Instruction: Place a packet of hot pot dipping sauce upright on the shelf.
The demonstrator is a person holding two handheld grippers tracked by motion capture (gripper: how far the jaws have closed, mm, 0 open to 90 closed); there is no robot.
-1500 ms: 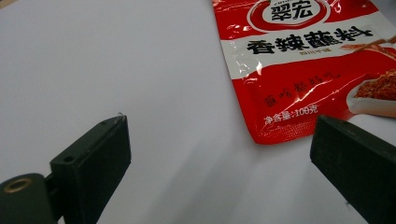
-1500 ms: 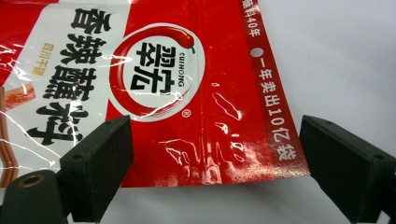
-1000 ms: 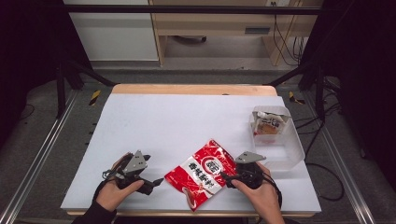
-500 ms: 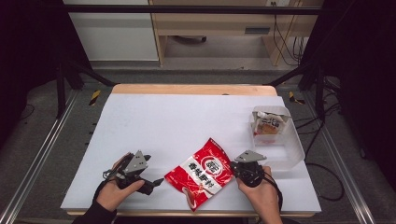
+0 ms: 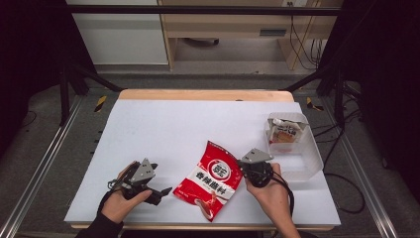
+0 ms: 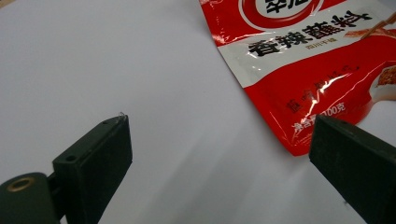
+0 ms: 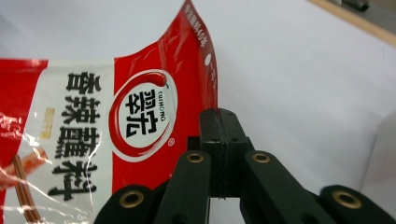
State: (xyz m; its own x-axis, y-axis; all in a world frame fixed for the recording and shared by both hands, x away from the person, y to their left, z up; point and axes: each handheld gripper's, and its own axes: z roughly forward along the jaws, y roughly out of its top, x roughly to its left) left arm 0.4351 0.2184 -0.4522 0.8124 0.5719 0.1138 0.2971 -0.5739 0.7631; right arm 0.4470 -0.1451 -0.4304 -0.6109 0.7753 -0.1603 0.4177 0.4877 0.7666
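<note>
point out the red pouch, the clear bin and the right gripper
red pouch (image 5: pixel 214 179), high view, on its printed front.
clear bin (image 5: pixel 311 159), high view, on its right wall.
right gripper (image 7: pixel 223 122), right gripper view, at the tips of its shut jaws.

Bystanders on and around the worktop

A white worktop with a bare wooden strip along its twelve o'clock edge is lying under everything. At about three o'clock on it, a clear plastic bin is sitting near the edge, holding a small pale packet that is leaning against its far wall. Beyond the twelve o'clock edge, a light wooden cabinet is standing on the grey floor, with black cables hanging at its right. Dark metal frame legs are slanting down at ten and two o'clock, and yellow-and-black tape marks are lying on the floor beside them.
</note>
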